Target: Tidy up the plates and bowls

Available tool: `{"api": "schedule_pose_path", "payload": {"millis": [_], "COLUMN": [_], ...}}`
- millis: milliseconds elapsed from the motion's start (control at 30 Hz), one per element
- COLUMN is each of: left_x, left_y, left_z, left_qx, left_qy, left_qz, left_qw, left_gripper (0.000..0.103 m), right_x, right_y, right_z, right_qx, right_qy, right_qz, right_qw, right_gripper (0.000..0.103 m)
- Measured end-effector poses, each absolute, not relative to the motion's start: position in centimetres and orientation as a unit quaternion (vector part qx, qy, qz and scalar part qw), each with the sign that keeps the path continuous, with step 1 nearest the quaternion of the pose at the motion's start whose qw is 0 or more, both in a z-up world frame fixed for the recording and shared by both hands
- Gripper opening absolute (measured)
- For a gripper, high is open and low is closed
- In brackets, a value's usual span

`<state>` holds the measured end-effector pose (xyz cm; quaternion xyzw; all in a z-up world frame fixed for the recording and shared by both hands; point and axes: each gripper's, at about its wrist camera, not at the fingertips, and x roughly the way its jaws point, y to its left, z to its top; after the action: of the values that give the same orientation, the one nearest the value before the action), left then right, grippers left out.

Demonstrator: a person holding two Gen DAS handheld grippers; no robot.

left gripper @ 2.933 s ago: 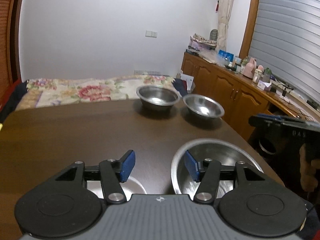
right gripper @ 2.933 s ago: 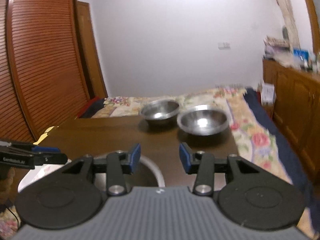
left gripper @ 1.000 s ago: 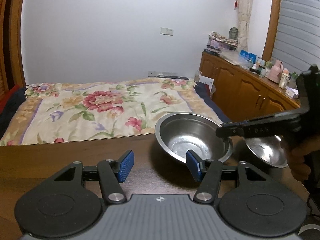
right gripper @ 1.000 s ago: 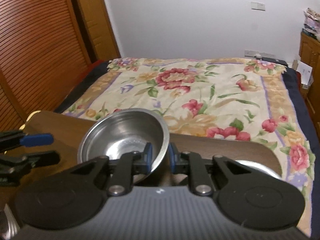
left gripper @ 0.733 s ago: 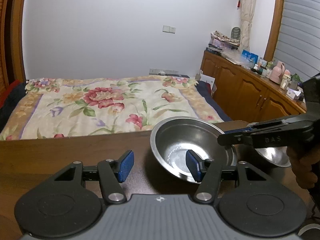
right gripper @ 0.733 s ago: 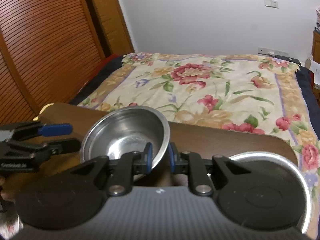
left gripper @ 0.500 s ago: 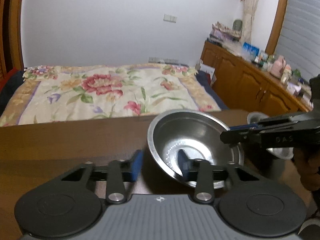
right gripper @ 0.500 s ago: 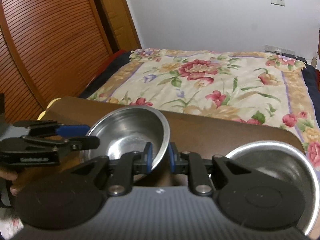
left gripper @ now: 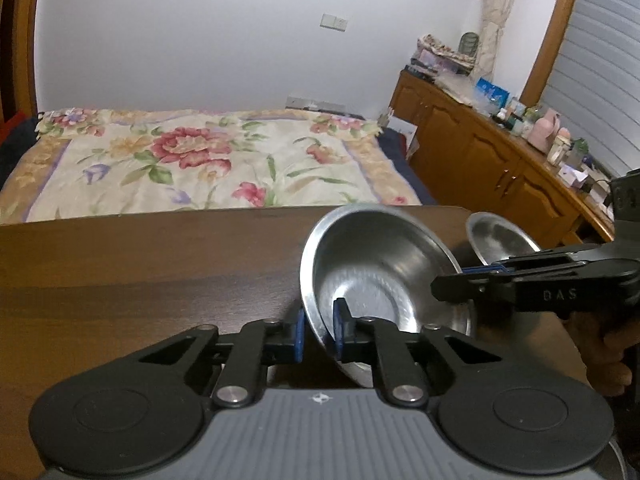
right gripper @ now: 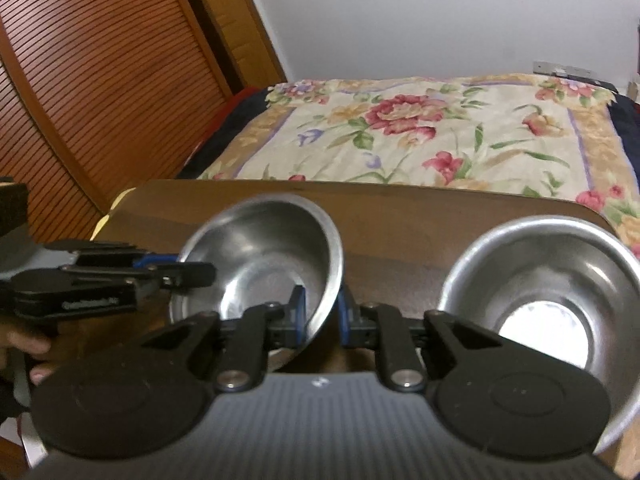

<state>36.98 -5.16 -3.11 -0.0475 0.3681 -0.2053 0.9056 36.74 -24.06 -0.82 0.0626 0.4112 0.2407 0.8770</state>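
A small steel bowl (left gripper: 384,276) is held tilted above the dark wooden table (left gripper: 140,264), gripped from both sides. My left gripper (left gripper: 318,330) is shut on its left rim. My right gripper (right gripper: 320,314) is shut on the opposite rim of the same bowl (right gripper: 260,248); its black body (left gripper: 532,284) reaches in from the right in the left wrist view. A second steel bowl (right gripper: 540,280) sits on the table to the right and also shows in the left wrist view (left gripper: 500,236).
A bed with a floral cover (left gripper: 200,160) lies beyond the table's far edge. Wooden cabinets (left gripper: 480,152) with clutter on top run along the right wall. A slatted wooden door (right gripper: 80,80) stands to the left.
My left gripper has closed on the small bowl's left rim. The bowl, held by my right gripper throughout, has tilted and lifted toward me. The second bowl stays on the table.
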Motion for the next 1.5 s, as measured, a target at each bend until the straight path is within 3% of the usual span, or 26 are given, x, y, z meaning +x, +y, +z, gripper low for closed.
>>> {"api": "schedule_pose_path", "payload": {"millis": [700,1500], "left_x": [30.8,21.2], "left_y": [-6.9,-7.6], "left_z": [1.8,0.8], "left_qx": [-0.028,0.019], "left_qy": [0.331,0.339], "left_qz": [-0.258,-0.291], "left_qw": [0.907,0.894], "left_gripper": [0.013,0.013], "right_x": [30.4,21.0], "right_y": [-26.5,-27.0], "right_z": [4.7,3.5], "right_qx": [0.08,0.086], "right_qy": [0.377,0.389], "right_qz": [0.207,0.191], "right_qw": [0.899,0.897], "right_gripper": [0.01,0.01]}}
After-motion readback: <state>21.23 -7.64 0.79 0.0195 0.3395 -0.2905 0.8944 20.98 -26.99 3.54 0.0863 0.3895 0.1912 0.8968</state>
